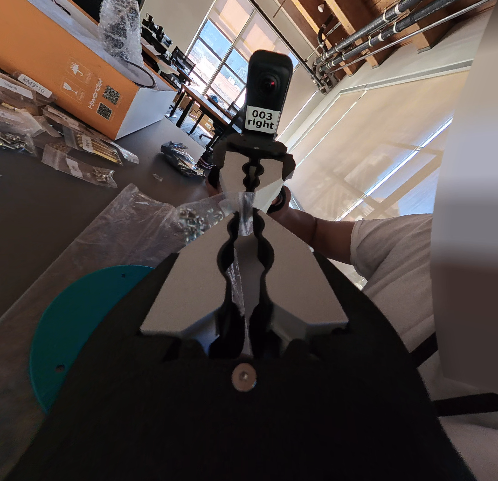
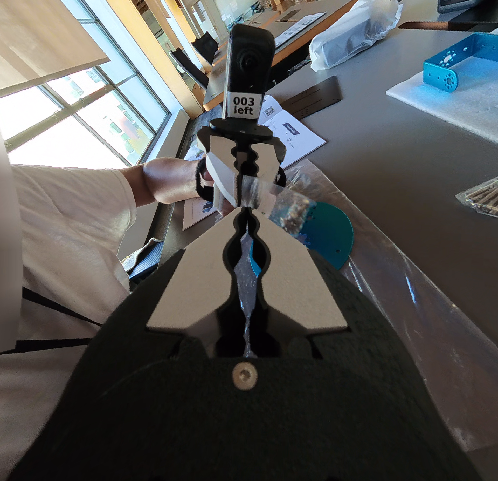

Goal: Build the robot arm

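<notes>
Both grippers face each other tip to tip above the grey table (image 2: pixel 390 171) and pinch one small clear bag of screws (image 2: pixel 269 195). My left gripper (image 1: pixel 245 213) is shut on the bag's top strip (image 1: pixel 246 220), and the silver screws (image 1: pixel 194 220) hang to its left. My right gripper (image 2: pixel 244 210) is shut on the same strip, and plastic shows in the gap between its fingers. The right gripper (image 1: pixel 249 190) shows opposite in the left wrist view, the left gripper (image 2: pixel 240 198) in the right wrist view. A teal metal disc (image 2: pixel 328 236) lies below on a large clear plastic sheet (image 1: pixel 121 225).
An orange and white box (image 1: pixel 67 71) with bubble wrap (image 1: pixel 118 28), several small hardware bags (image 1: pixel 80 149) and a dark bag (image 1: pixel 180 158) lie on one side. A blue bracket (image 2: pixel 458 66) on white foam, a black plate (image 2: pixel 315 96) and an open booklet (image 2: pixel 291 133) lie on the other. The tips of both grippers are at nearly the same place.
</notes>
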Demonstrator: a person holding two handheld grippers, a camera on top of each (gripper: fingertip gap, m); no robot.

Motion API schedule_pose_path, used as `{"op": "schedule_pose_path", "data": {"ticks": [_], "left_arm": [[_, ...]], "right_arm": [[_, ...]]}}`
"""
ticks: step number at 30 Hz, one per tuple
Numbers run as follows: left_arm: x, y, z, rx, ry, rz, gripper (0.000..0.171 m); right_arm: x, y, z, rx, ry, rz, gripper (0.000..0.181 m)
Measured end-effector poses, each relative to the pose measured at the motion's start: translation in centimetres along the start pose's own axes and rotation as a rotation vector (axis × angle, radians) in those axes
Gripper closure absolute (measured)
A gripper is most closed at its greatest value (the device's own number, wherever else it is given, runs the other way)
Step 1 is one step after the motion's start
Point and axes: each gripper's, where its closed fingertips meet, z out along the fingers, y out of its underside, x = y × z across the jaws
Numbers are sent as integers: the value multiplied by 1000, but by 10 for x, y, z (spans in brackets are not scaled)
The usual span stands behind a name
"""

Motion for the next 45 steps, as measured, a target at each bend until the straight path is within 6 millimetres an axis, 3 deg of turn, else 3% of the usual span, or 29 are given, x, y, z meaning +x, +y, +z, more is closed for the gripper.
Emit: {"op": "schedule_pose_path", "data": {"ticks": [9,16,20,22,28,31,37,40,42,44,45], "left_arm": [[-10,1,-2,-13,-107,100,171],[-27,9,-3,-91,-308,270,171],[-26,12,-3,-117,-292,280,171],[-30,14,-4,-133,-311,294,171],[-38,12,-5,-133,-452,316,171],[-44,9,-11,-94,-499,231,171],[-43,14,-8,-122,-468,191,171],[-38,21,-9,-196,-399,146,171],[-31,27,-9,-252,-315,91,171],[-27,29,-12,-275,-272,47,171],[-24,32,-12,-296,-238,24,171]], "right_arm": [[8,-1,-2,16,34,18,181],[27,7,1,-34,245,-123,176],[26,10,4,-37,198,-131,169],[26,15,5,-61,174,-92,176],[40,12,-3,-63,307,-52,181],[51,6,-12,-43,443,-101,181],[45,7,-8,-74,440,-123,181],[30,10,-2,-99,293,-207,181],[26,21,-3,-184,203,-314,171],[22,25,-3,-179,134,-475,128],[19,28,-3,-175,115,-533,116]]}}
